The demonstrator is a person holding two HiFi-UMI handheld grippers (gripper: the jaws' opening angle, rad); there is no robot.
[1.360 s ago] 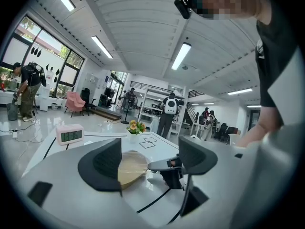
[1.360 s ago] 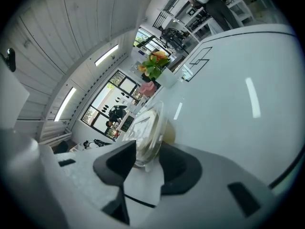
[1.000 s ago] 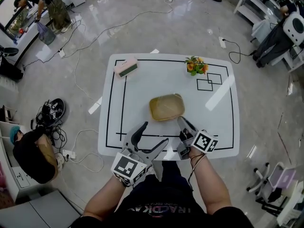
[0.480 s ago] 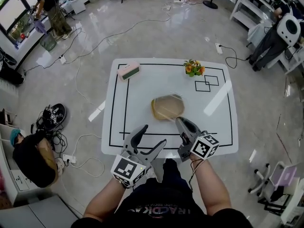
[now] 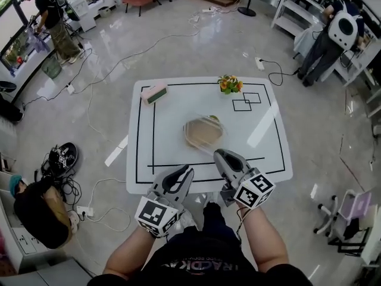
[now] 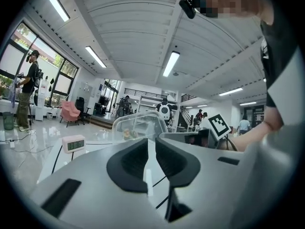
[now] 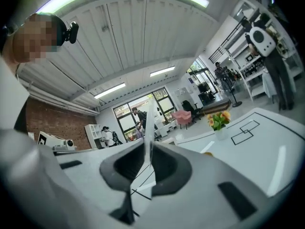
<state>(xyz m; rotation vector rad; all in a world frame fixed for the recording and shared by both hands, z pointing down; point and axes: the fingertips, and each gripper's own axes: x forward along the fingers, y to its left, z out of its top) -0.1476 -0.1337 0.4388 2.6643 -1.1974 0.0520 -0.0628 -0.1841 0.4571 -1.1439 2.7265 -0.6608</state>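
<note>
Container [image 5: 186, 130] of tan food [image 5: 202, 134] in right gripper [image 5: 219, 155]

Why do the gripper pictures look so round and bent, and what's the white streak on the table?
Left gripper view and right gripper view: wide-angle lenses bow the ceiling lines and darken the corners; the ceiling lights glare white. Head view: little bending; the streak on the table looks like a light's reflection.
</note>
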